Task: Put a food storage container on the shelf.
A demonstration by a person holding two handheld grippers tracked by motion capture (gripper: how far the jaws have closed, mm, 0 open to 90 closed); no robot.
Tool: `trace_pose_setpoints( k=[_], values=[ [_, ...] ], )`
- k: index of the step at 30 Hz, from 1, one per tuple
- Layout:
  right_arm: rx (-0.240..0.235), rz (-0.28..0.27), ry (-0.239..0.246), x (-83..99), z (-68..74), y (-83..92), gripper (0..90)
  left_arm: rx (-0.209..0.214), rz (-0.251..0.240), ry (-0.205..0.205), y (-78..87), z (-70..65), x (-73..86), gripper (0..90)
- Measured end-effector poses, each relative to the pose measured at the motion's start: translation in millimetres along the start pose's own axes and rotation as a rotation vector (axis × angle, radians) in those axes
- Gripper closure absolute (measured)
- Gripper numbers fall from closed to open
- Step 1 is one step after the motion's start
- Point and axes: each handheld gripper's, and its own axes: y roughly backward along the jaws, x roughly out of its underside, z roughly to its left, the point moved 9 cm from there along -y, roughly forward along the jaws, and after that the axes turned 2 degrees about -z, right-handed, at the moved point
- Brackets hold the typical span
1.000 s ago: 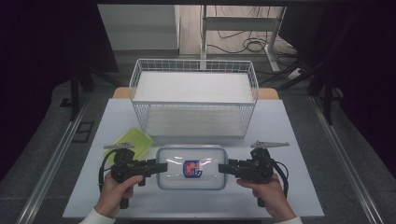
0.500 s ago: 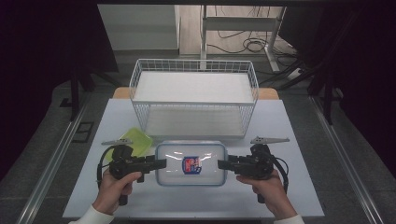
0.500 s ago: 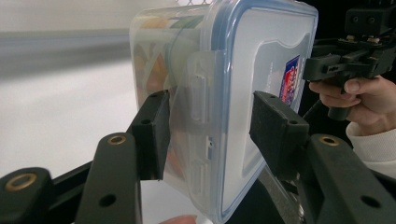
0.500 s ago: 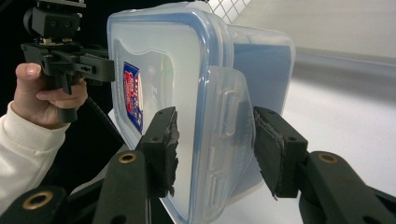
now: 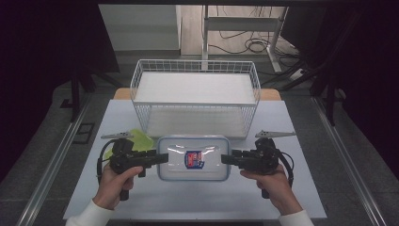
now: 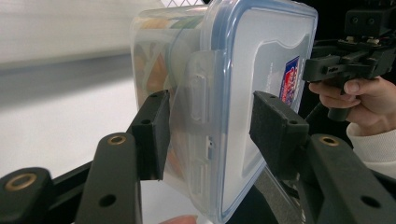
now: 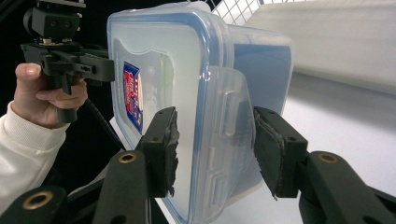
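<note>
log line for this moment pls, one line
left gripper: open, jaws astride container's left end | right gripper: open, astride right end | container: lidded, in front of wire basket

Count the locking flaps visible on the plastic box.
2: one flap on the plastic box between the left gripper's jaws, one flap between the right gripper's. Others may be hidden.

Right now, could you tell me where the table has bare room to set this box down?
Bare table right of the basket, and along the near edge. Crowded: the box sits just before the basket, with a green item at its left.
</note>
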Motion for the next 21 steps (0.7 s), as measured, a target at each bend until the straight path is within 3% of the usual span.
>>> trace_pose_setpoints(
  k=[21],
  values=[
    [0.011,-0.03,0.054,-49.8,16.6,10.0,51.6,0.001,-0.057,-0.049,17.3,-13.9,-48.8,49.0]
  ],
)
